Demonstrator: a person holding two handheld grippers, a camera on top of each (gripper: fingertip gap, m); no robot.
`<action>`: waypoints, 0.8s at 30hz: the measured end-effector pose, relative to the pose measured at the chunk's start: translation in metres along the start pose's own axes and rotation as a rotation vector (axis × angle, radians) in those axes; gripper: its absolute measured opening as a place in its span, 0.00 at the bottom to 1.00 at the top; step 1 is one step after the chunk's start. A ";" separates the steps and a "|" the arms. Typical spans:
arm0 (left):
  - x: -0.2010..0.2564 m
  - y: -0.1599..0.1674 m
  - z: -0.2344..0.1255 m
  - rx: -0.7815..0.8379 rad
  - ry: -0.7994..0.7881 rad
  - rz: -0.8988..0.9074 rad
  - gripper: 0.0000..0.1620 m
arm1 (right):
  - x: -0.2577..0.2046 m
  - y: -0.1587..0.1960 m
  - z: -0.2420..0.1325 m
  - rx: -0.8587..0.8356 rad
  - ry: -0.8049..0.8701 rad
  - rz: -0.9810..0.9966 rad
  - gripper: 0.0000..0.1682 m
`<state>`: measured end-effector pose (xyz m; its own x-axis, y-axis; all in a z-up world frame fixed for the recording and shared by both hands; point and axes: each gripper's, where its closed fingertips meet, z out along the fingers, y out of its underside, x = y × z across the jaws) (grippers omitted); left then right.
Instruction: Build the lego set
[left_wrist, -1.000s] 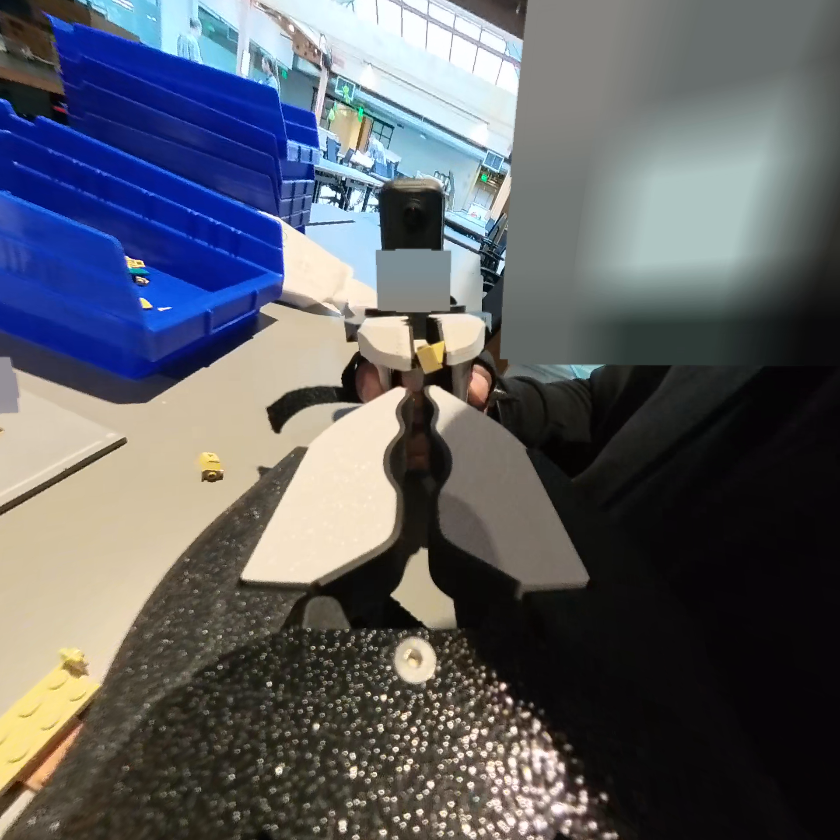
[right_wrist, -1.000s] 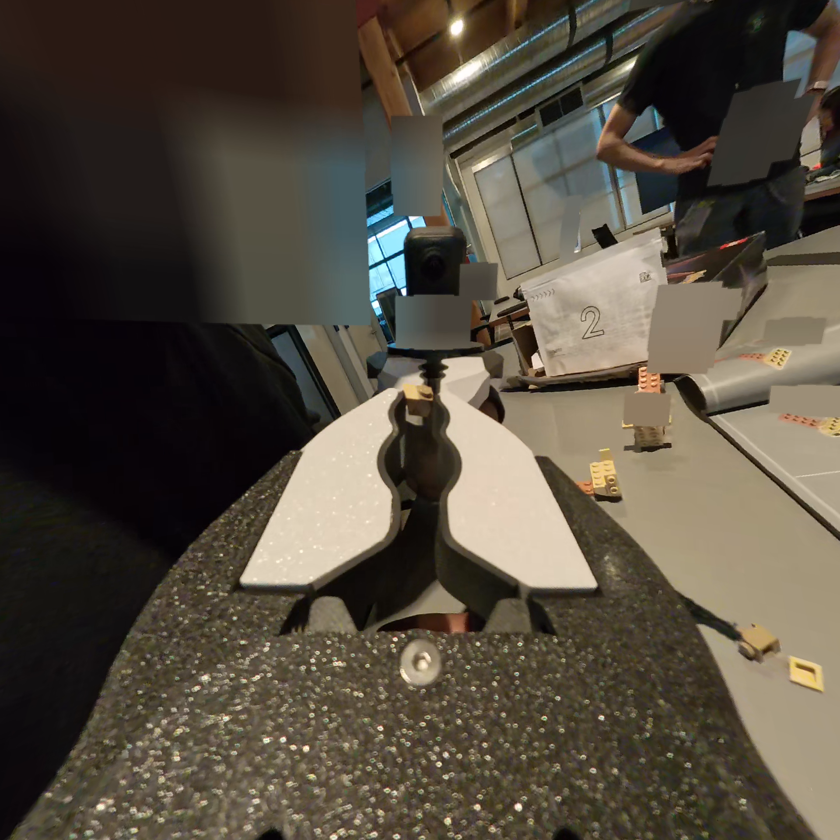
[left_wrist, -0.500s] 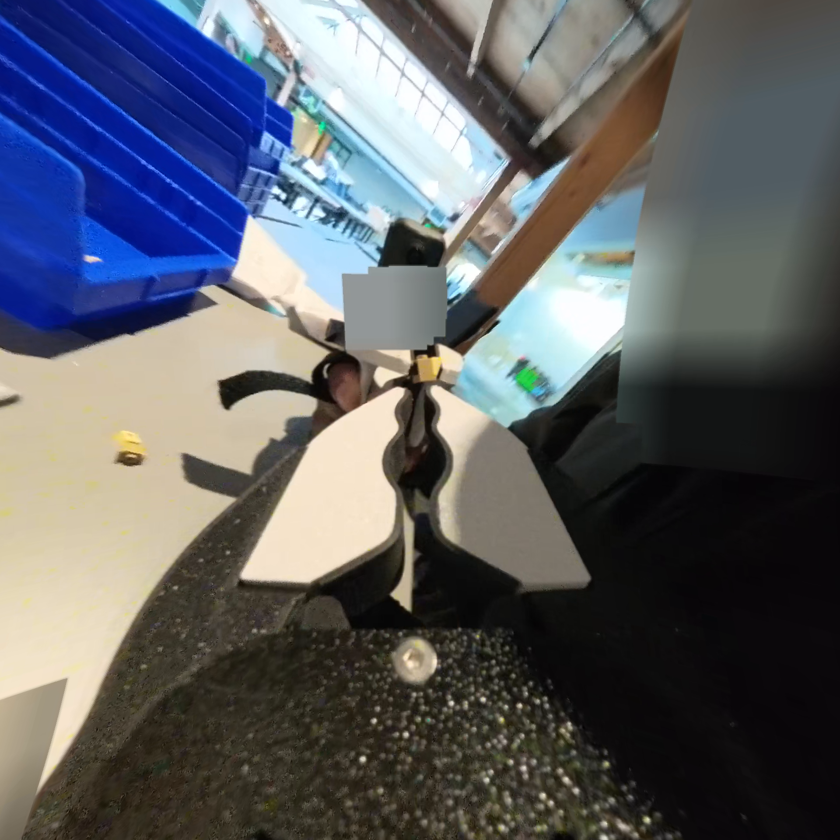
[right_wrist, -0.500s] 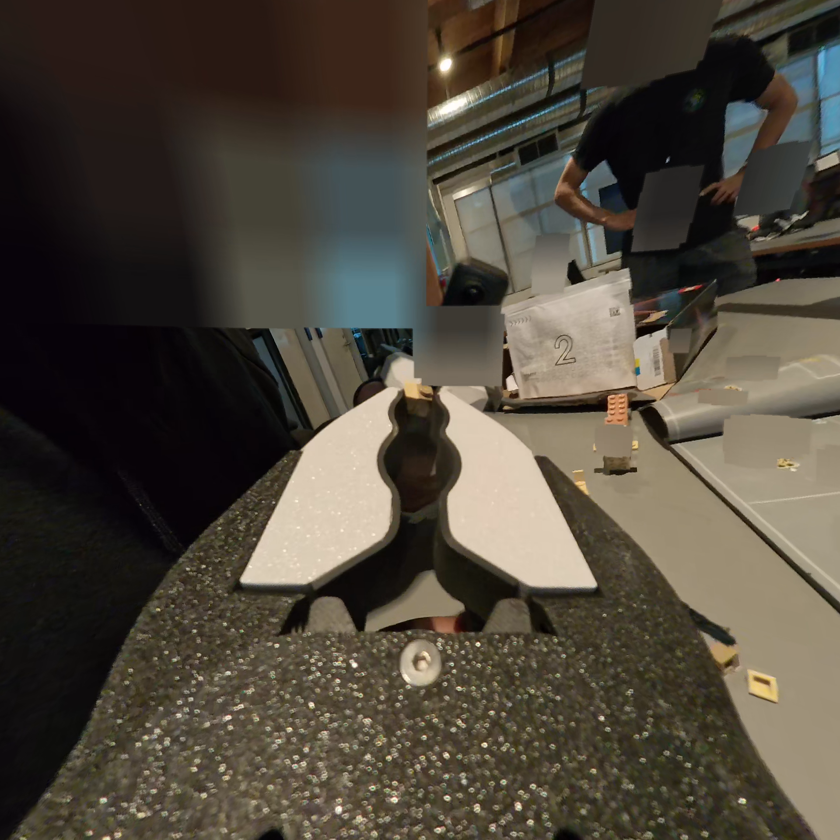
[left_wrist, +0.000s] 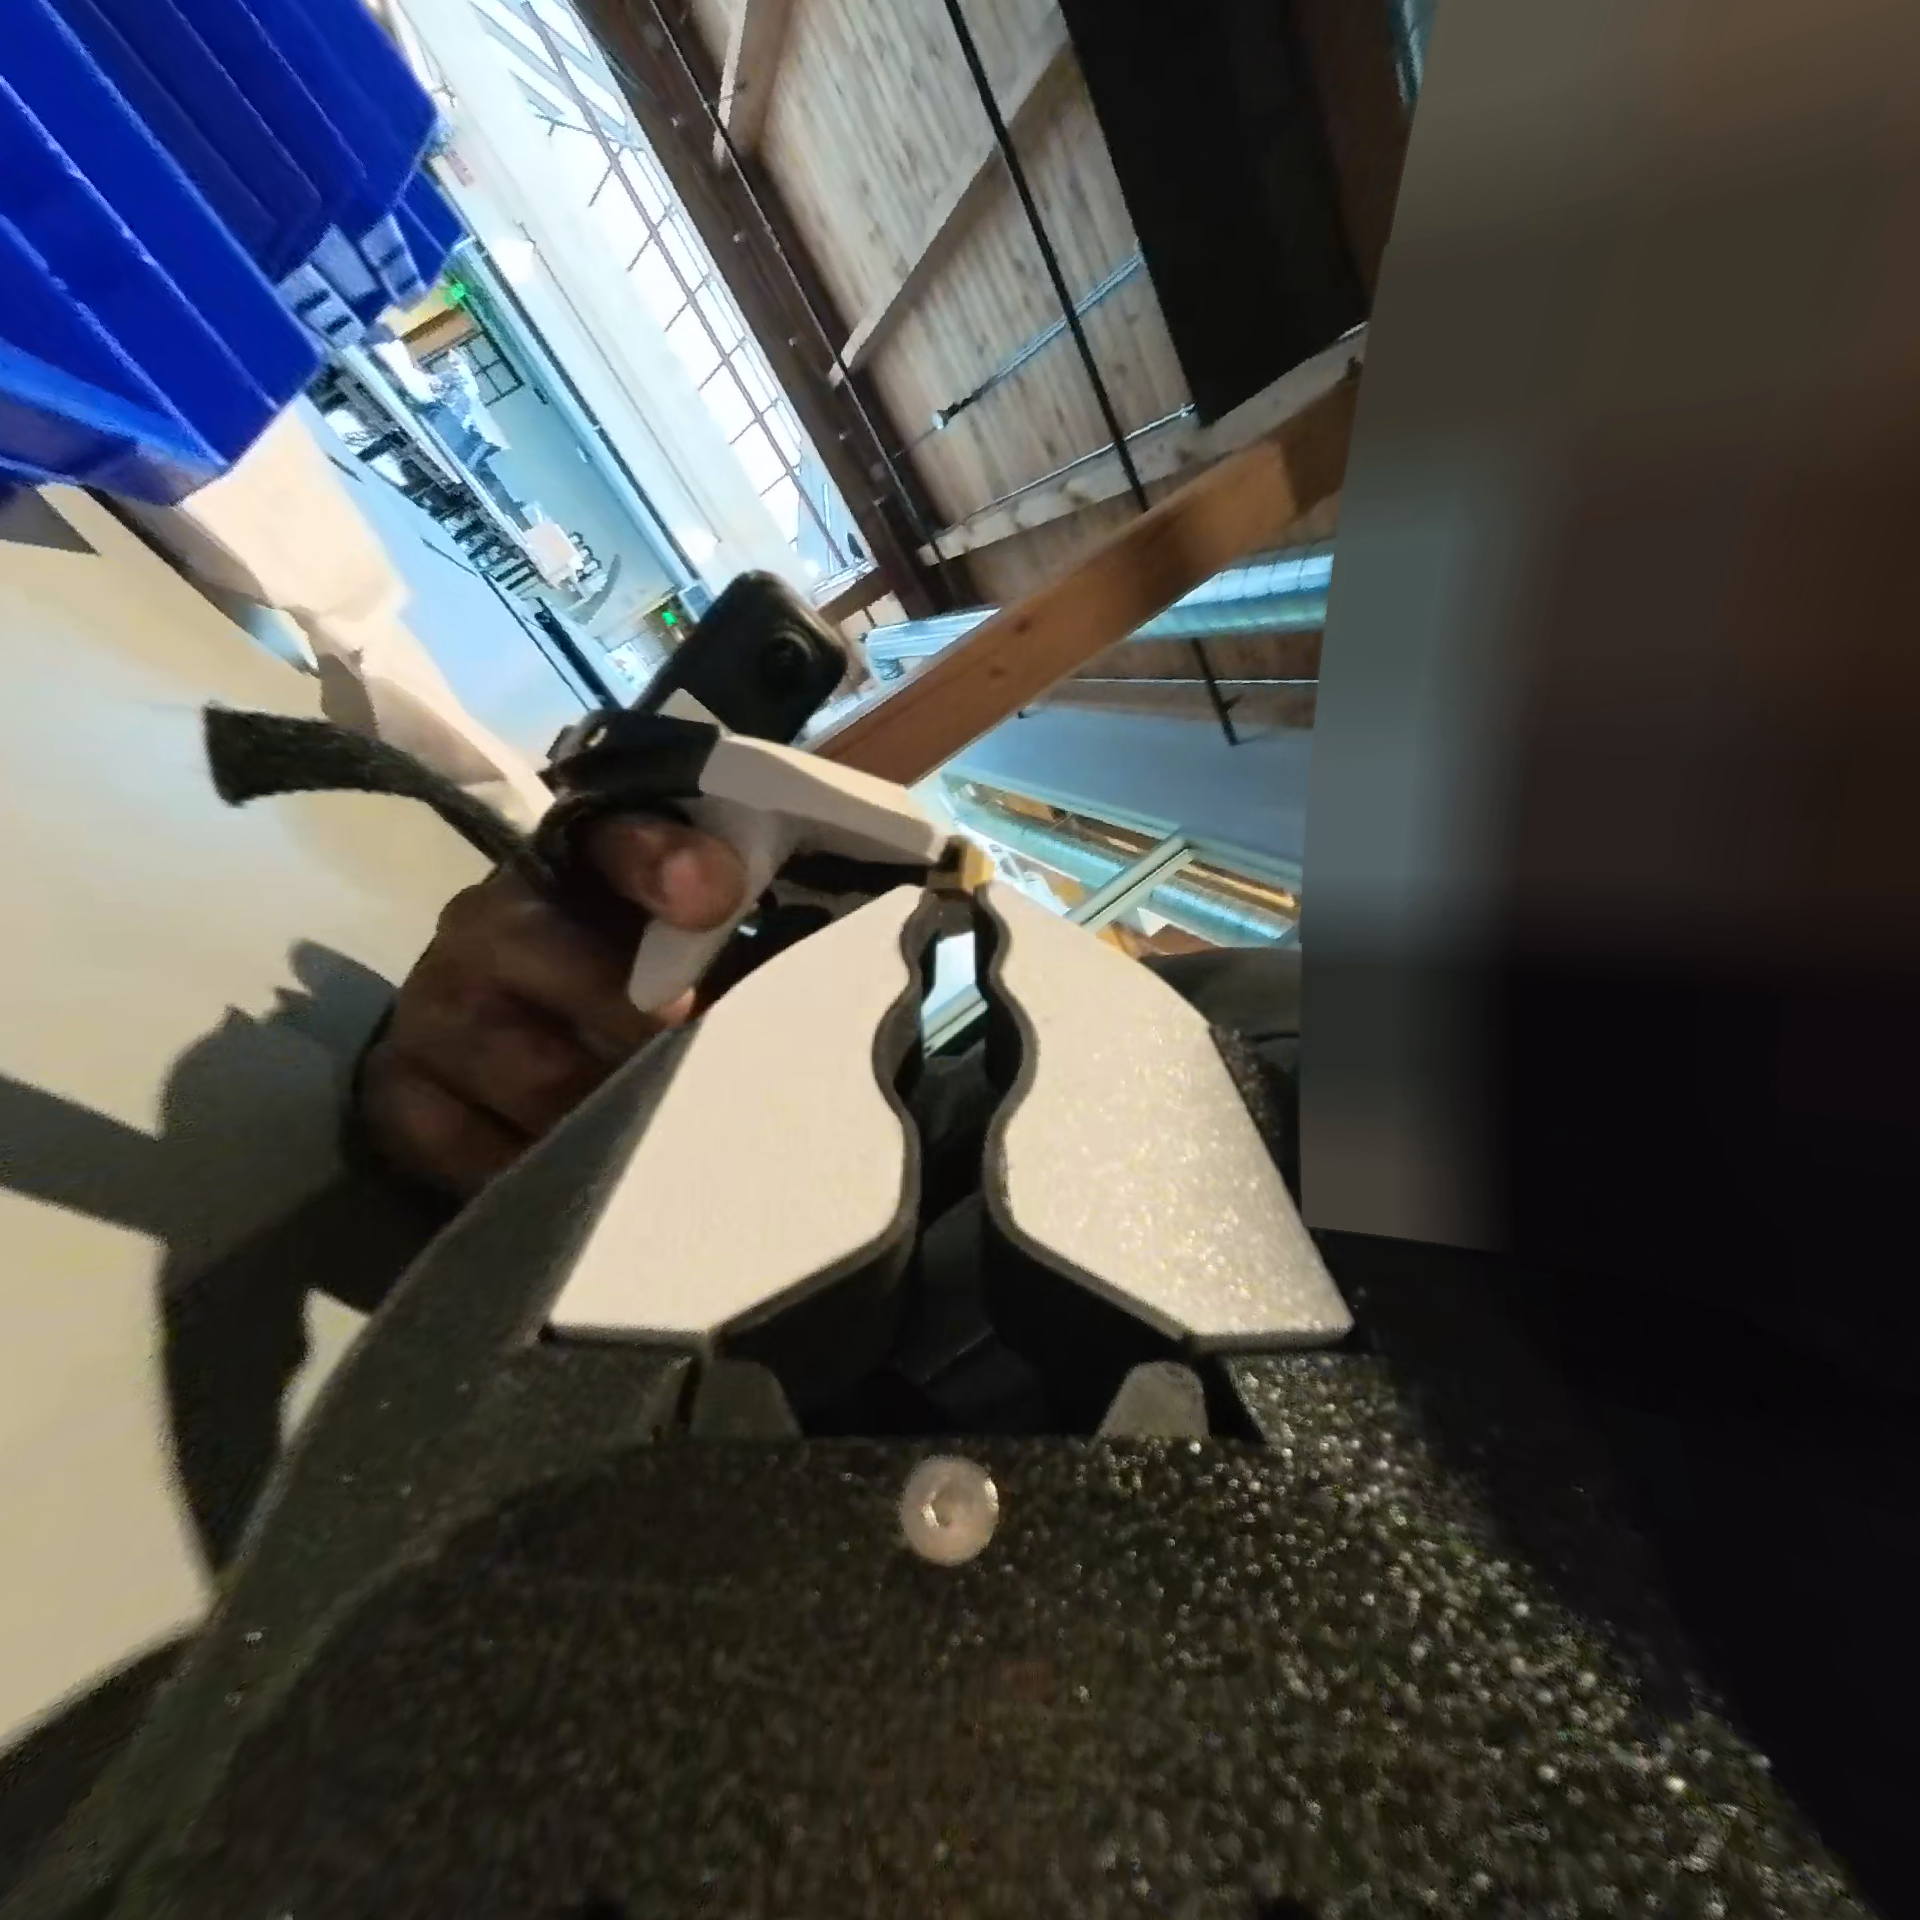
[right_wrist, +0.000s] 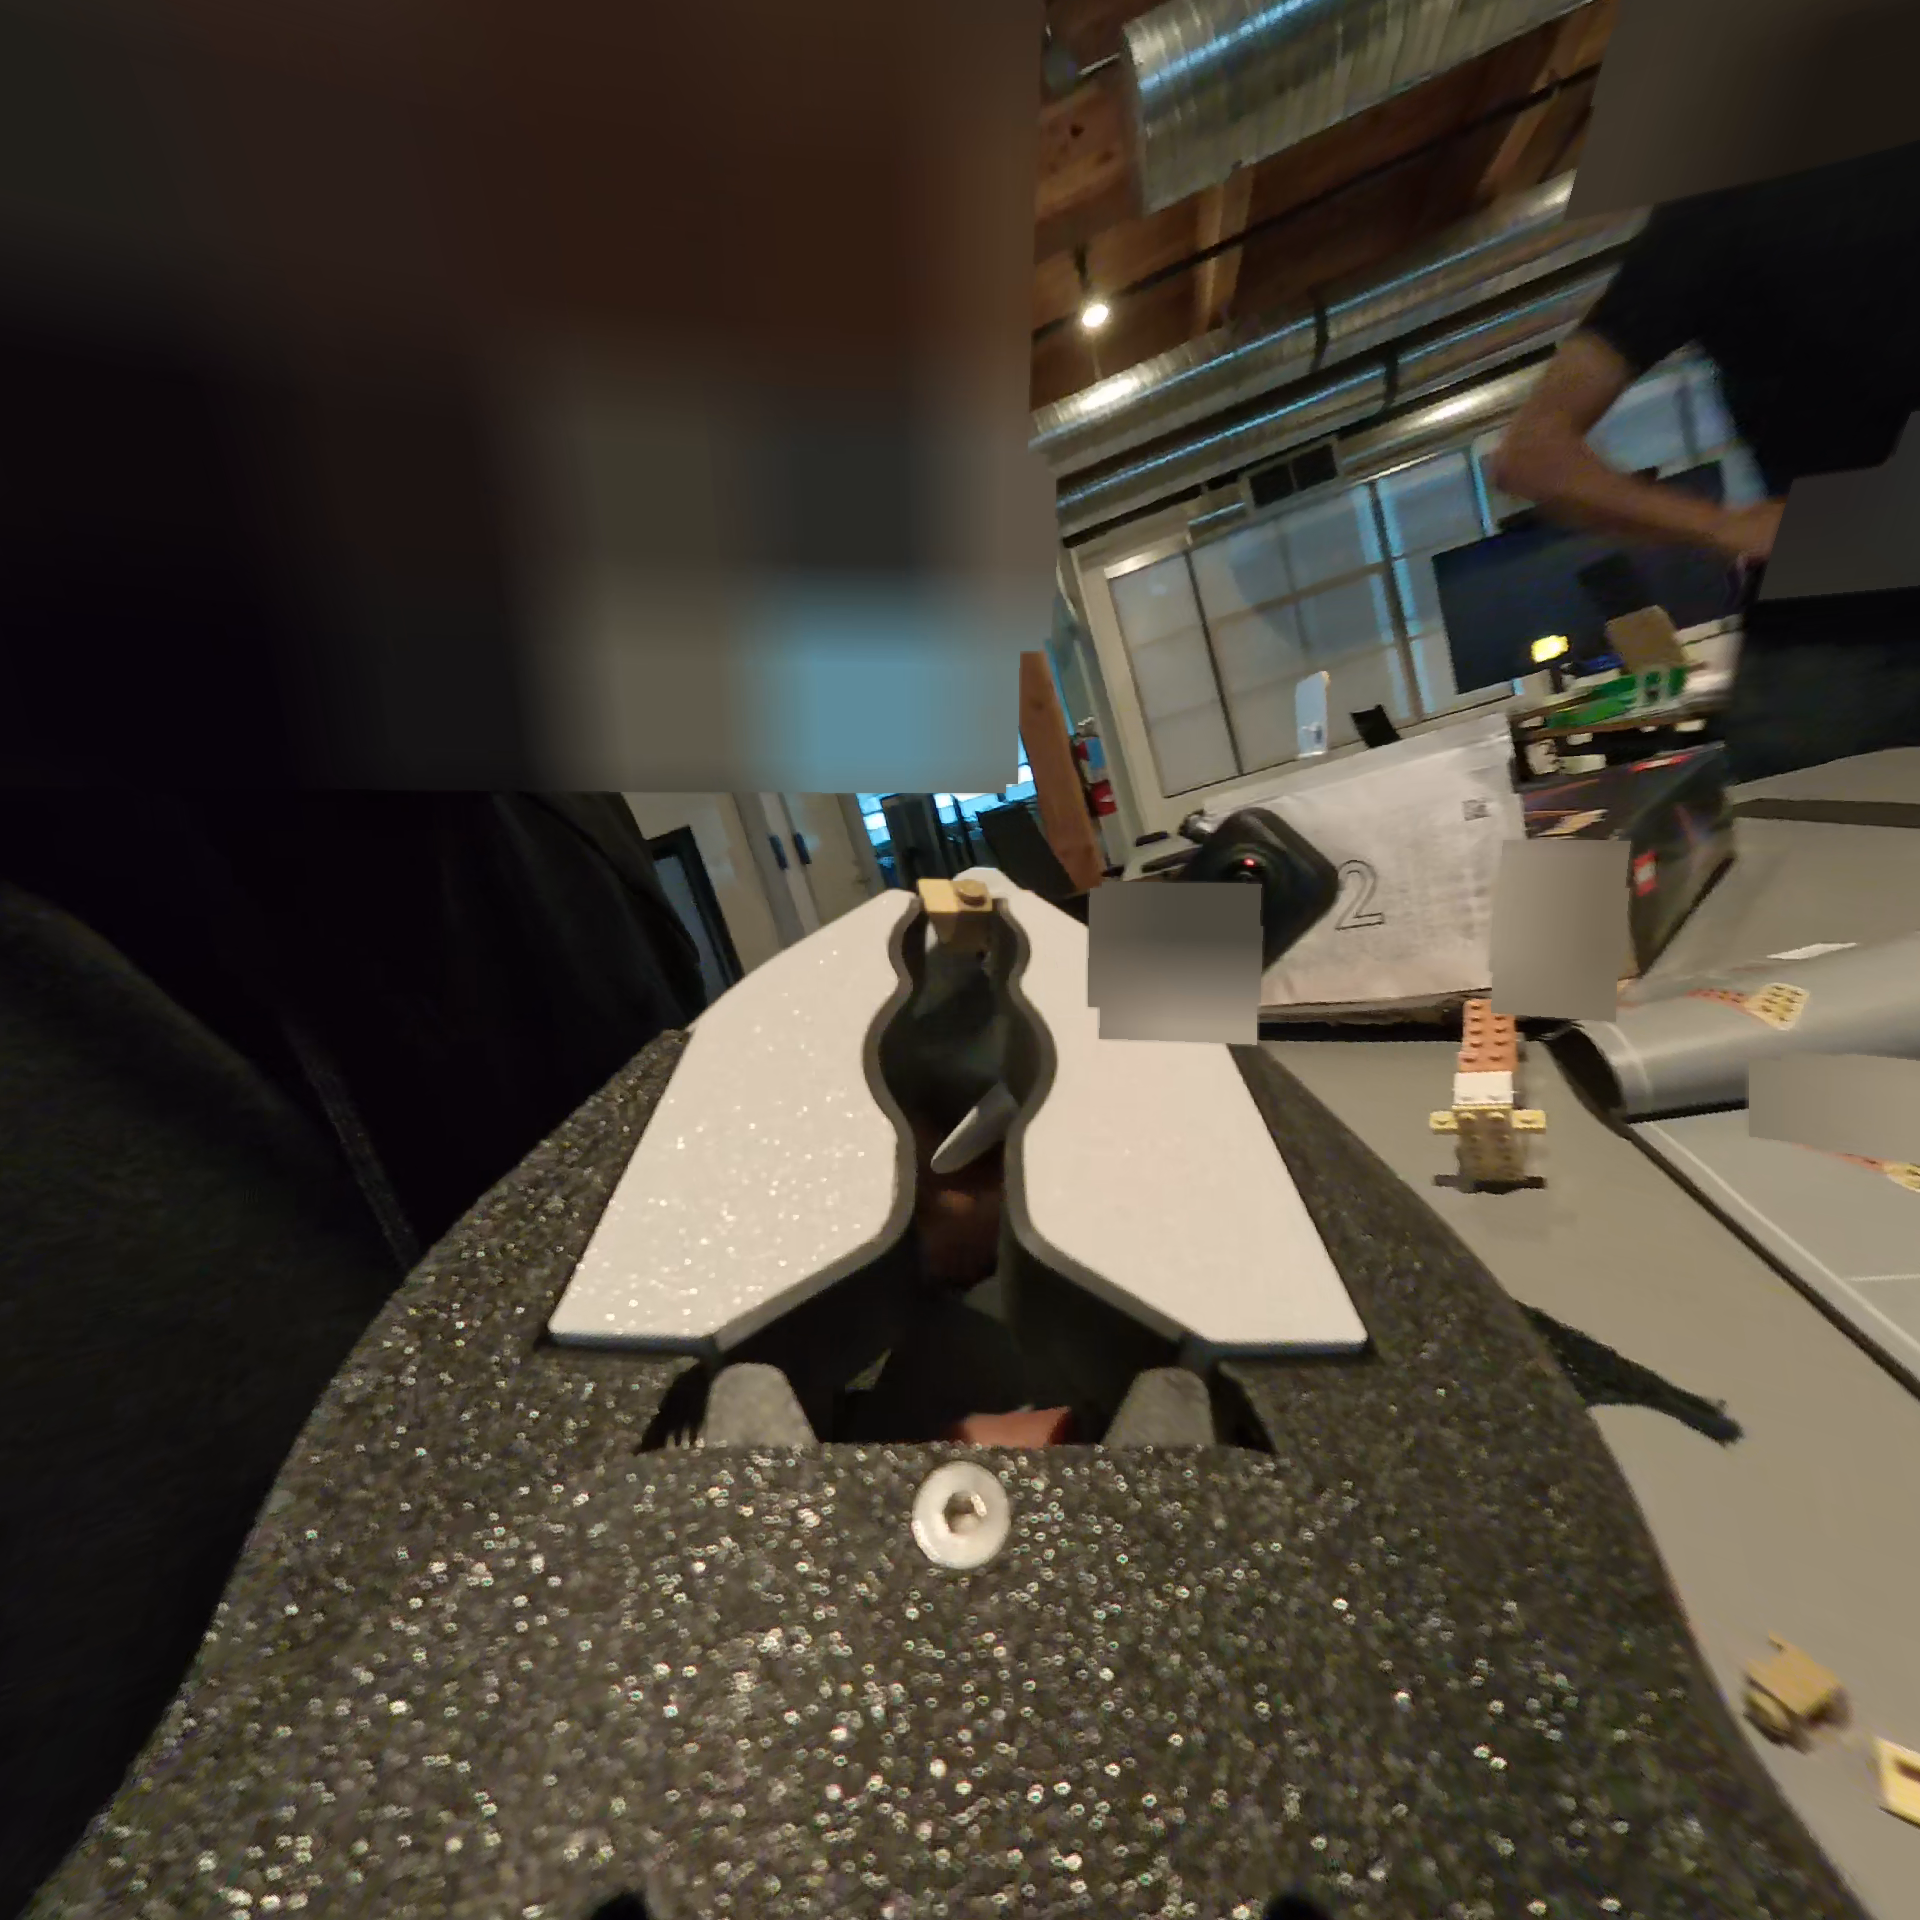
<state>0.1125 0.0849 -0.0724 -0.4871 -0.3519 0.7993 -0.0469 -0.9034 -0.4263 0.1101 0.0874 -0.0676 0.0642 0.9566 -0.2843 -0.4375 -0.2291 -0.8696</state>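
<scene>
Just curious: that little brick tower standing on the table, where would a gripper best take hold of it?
Probably around the tan lower body of the brick tower, coming from above. It stands upright and narrow, and the side nubs there stick out, so grip its flat faces.

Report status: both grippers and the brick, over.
Right gripper shut on small tan brick. Left gripper shut, tips meeting the right's at the brick, in mid-air. Half-built model stands on table, untouched. Nothing in the way.

My left claw (left_wrist: 951, 904) has two flat grey fingers (left_wrist: 748, 1132) on a bumpy black body. A shiny silver screw (left_wrist: 950, 1509) sits in the middle. My right claw (right_wrist: 961, 920) looks the same, and my sleeve (right_wrist: 208, 1091) is black.
</scene>
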 end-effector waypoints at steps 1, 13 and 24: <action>0.000 0.000 0.001 0.002 0.008 -0.008 0.03 | 0.000 0.000 0.001 0.001 -0.007 0.007 0.07; 0.001 0.001 0.002 0.043 0.069 -0.097 0.04 | 0.000 0.004 0.003 -0.015 -0.027 0.044 0.07; -0.001 0.001 0.005 0.114 0.127 -0.195 0.09 | 0.002 0.008 0.006 -0.031 0.003 -0.002 0.07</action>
<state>0.1170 0.0835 -0.0716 -0.5846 -0.1414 0.7989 -0.0557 -0.9754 -0.2134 0.1010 0.0883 -0.0721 0.0681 0.9566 -0.2834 -0.4096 -0.2322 -0.8822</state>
